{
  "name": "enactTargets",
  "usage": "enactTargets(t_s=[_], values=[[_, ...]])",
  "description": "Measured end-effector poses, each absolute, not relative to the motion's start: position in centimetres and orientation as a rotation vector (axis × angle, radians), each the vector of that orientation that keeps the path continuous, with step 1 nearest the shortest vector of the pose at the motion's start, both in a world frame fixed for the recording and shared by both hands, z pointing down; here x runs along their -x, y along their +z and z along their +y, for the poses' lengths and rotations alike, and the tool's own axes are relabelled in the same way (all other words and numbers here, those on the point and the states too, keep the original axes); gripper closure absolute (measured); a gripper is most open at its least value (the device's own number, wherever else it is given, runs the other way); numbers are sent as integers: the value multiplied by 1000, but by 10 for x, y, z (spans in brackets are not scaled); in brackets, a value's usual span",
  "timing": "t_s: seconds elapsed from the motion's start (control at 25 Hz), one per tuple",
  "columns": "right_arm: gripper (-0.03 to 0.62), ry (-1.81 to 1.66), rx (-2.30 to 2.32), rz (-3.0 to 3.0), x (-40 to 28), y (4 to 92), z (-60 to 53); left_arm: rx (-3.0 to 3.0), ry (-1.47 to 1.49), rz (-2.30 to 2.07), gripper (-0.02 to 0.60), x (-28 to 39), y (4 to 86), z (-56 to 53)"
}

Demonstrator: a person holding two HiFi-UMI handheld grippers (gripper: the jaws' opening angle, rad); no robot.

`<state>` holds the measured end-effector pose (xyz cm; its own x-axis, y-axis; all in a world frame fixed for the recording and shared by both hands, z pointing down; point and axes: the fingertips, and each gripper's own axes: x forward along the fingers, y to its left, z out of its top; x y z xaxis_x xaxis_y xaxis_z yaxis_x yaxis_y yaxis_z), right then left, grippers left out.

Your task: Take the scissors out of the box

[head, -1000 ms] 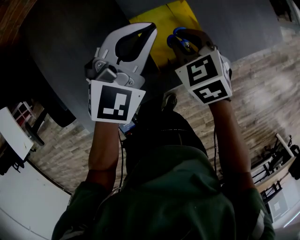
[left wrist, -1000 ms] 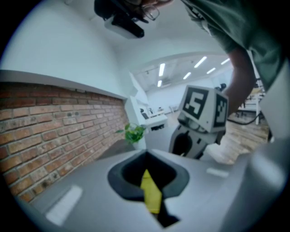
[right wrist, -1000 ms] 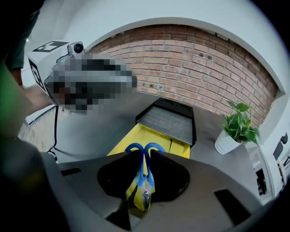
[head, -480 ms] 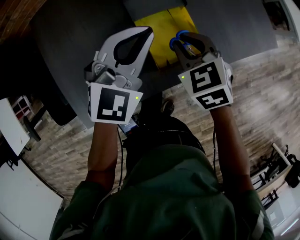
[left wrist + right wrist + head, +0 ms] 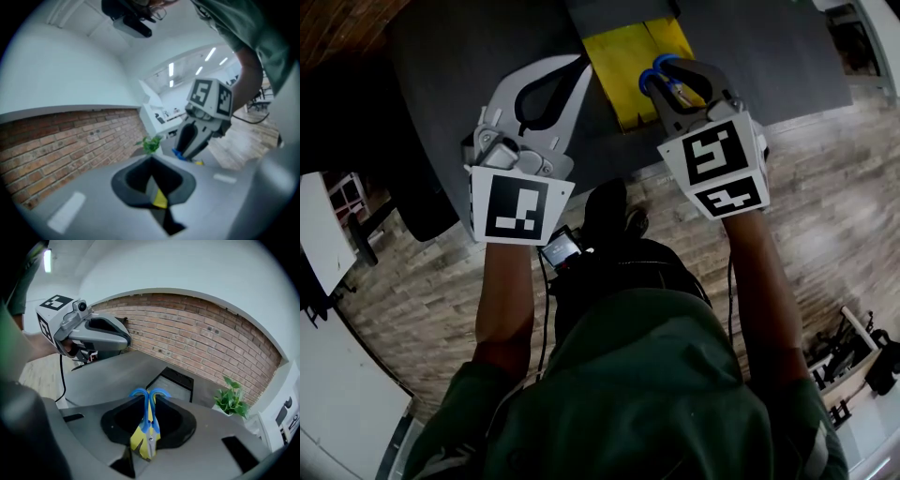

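Right gripper (image 5: 149,398) clamped on blue-handled scissors (image 5: 140,393), handle loops poking out past the fingertips, blades and pivot pointing back toward the camera. Seen from the head view as well: right gripper (image 5: 667,77) raised over the table, scissors (image 5: 654,75) pinched between its jaws, clear of the box and above a yellow panel. Left gripper (image 5: 151,160) with jaws pressed together and nothing between them; from the head view, left gripper (image 5: 578,66) held level with the right one, the two near each other but apart.

Below both, a dark grey table (image 5: 459,56), with wood-plank floor (image 5: 825,216) around it. Beyond the table, a red brick wall (image 5: 197,338). On the table, an open dark-rimmed box (image 5: 174,378), ahead of the right gripper's tips. Next to the box, the yellow panel (image 5: 623,70) lying flat. Off to the side of the table, a small green plant (image 5: 230,400).
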<state>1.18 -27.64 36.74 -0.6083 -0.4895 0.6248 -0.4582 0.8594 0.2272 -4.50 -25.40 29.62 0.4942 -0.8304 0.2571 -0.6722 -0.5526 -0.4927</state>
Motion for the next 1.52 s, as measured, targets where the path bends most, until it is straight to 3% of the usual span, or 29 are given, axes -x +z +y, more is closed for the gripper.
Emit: enactTargets(t_s=[0.72, 1.52], values=[[525, -170, -555, -2425, 43, 330, -234, 2268, -744, 1478, 583, 106, 276, -201], [525, -95, -320, -2424, 142, 403, -223, 2303, -796, 1651, 583, 181, 341, -200]])
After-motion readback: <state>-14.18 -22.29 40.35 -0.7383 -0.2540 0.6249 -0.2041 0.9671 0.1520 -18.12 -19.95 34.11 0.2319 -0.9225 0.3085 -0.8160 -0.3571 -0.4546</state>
